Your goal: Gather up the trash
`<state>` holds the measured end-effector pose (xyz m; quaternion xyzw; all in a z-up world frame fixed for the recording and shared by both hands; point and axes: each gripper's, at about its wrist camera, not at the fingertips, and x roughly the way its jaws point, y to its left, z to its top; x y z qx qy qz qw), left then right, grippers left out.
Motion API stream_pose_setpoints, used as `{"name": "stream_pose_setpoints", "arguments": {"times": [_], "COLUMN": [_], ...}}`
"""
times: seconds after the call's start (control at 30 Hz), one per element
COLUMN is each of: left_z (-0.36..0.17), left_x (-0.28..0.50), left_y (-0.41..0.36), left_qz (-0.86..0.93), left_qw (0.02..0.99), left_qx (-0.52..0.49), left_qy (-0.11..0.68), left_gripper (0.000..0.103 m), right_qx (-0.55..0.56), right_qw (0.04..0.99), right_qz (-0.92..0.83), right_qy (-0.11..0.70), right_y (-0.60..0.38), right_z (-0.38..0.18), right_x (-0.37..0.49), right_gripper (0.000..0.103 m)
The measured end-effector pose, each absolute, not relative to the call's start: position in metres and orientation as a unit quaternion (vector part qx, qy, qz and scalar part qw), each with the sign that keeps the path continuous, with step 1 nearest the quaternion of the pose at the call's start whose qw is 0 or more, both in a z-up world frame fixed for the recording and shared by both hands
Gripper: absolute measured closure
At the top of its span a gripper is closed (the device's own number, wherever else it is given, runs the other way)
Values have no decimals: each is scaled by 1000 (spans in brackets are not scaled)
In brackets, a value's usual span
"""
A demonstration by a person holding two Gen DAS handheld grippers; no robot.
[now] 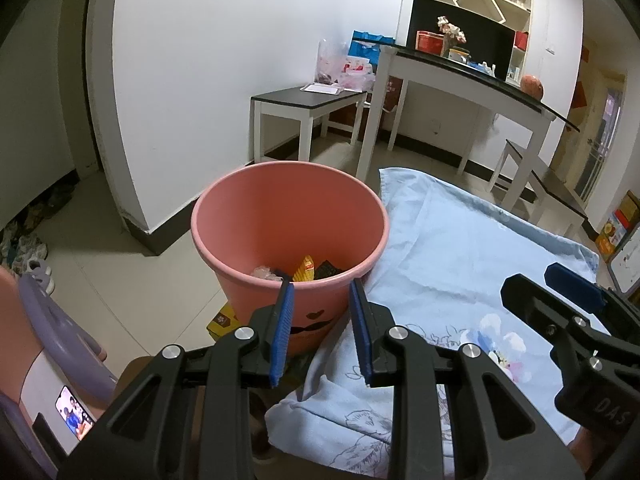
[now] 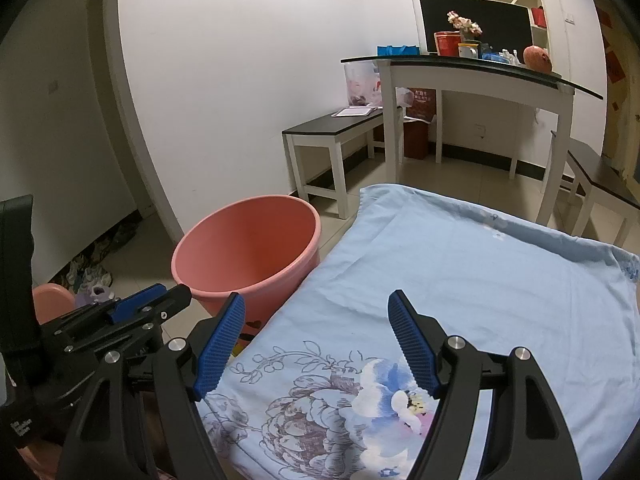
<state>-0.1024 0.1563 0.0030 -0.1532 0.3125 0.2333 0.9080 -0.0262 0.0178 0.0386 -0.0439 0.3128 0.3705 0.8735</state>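
Note:
A pink bin (image 1: 288, 216) stands on the floor at the left edge of a surface covered by a light blue floral cloth (image 1: 460, 248). Inside it lie a yellow wrapper (image 1: 305, 269), a dark wrapper (image 1: 328, 269) and a clear crumpled piece (image 1: 264, 273). My left gripper (image 1: 322, 288) is open and empty, just in front of the bin's near rim. My right gripper (image 2: 318, 304) is open and empty above the cloth (image 2: 460, 272), to the right of the bin (image 2: 248, 244). The right gripper also shows in the left wrist view (image 1: 560, 292).
A low dark-topped bench (image 1: 304, 100) and a white table (image 1: 460, 76) with clutter stand by the far wall. Another bench (image 2: 600, 172) is at the right. A small box (image 1: 222, 320) lies on the floor by the bin. A purple and pink chair (image 1: 52, 320) with a phone (image 1: 74, 412) is at the left.

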Motion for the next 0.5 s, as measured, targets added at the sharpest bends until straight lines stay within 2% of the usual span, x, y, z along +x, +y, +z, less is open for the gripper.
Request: {"name": "stream_pose_setpoints", "arguments": {"times": [0.5], "left_z": [-2], "left_x": [-101], "left_y": [150], "left_qz": [232], "left_qw": [906], "left_qx": [-149], "left_qy": [321], "left_gripper": [75], "right_qx": [-41], "right_qw": [872], "right_qz": [371], "right_qy": [317], "right_y": [16], "right_z": [35], "right_x": [-23], "right_gripper": [30]}}
